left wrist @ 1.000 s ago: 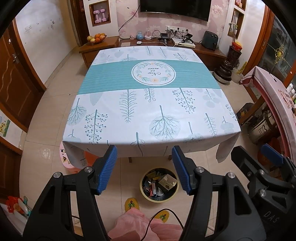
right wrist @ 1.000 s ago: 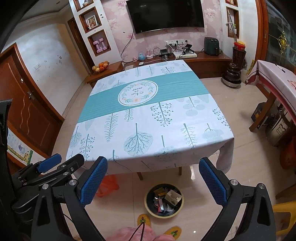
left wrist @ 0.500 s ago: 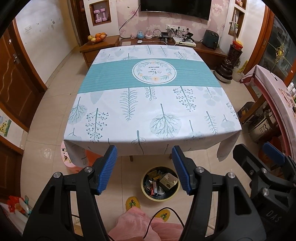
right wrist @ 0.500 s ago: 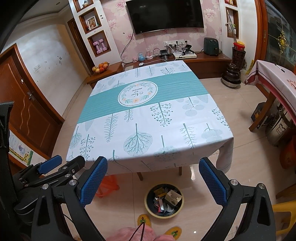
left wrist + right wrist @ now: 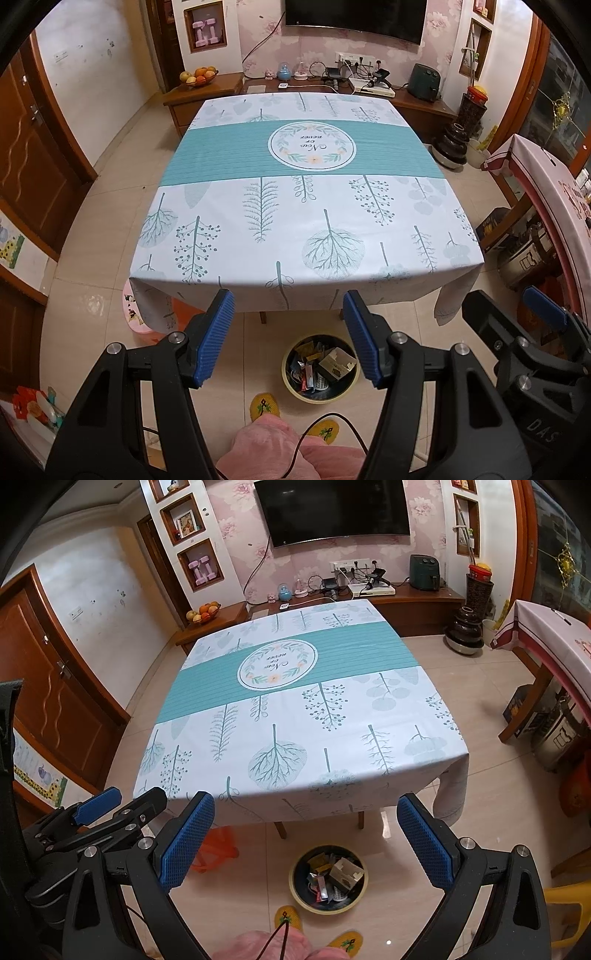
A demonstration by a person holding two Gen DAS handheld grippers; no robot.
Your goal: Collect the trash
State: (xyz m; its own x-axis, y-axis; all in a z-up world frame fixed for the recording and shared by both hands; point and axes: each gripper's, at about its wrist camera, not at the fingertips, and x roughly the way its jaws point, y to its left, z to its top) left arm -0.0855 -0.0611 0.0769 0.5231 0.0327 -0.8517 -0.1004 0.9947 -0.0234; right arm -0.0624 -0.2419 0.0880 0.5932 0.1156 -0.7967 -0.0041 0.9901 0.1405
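A round yellow bin [image 5: 320, 369] full of wrappers and a small carton stands on the floor in front of the table; it also shows in the right wrist view [image 5: 328, 879]. The table [image 5: 306, 206] carries a white and teal leaf-print cloth with nothing on it, and it also shows in the right wrist view [image 5: 295, 716]. My left gripper [image 5: 288, 336] is open and empty, held above the bin near the table's front edge. My right gripper [image 5: 306, 843] is wide open and empty, beside the left one.
A second table [image 5: 554, 638] with a pink cloth stands at the right, with a metal pot [image 5: 557, 738] and boxes under it. A wooden sideboard [image 5: 332, 92] with electronics and a fruit bowl runs along the back wall. Yellow slippers [image 5: 288, 919] and pink-clad knees are below the grippers.
Both grippers have stayed open and almost still. The view has drifted slightly, with the table a touch lower in the left wrist view.
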